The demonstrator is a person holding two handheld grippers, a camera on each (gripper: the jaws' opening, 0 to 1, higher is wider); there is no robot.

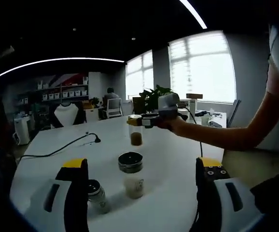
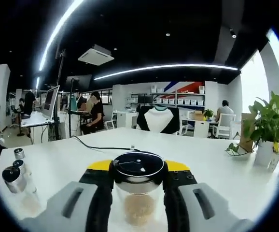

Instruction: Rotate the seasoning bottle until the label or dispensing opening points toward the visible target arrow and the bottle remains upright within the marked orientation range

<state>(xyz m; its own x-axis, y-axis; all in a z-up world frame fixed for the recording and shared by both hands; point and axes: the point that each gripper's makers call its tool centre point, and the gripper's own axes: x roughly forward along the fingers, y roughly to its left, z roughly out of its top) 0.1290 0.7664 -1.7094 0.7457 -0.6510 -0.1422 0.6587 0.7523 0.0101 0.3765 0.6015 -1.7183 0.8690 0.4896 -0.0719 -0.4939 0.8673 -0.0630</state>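
Note:
A clear seasoning bottle (image 2: 138, 193) with a black lid and tan granules stands upright between my right gripper's jaws, and the right gripper (image 2: 138, 166) is shut on it. In the left gripper view the same bottle (image 1: 136, 134) sits in the right gripper (image 1: 142, 121) over the far part of the white table (image 1: 178, 159); whether it touches the table I cannot tell. My left gripper (image 1: 142, 162) is open and low over the table. Between its jaws, apart from both, stands a second bottle (image 1: 132, 175) with a dark lid. A small bottle (image 1: 97, 194) stands close to its left jaw.
A black cable (image 1: 62, 146) lies on the table's left part. A person's arm (image 1: 226, 135) reaches in from the right. Small bottles (image 2: 15, 178) stand at the left of the right gripper view. A potted plant (image 2: 267, 128) stands at the right, with chairs, shelves and people beyond.

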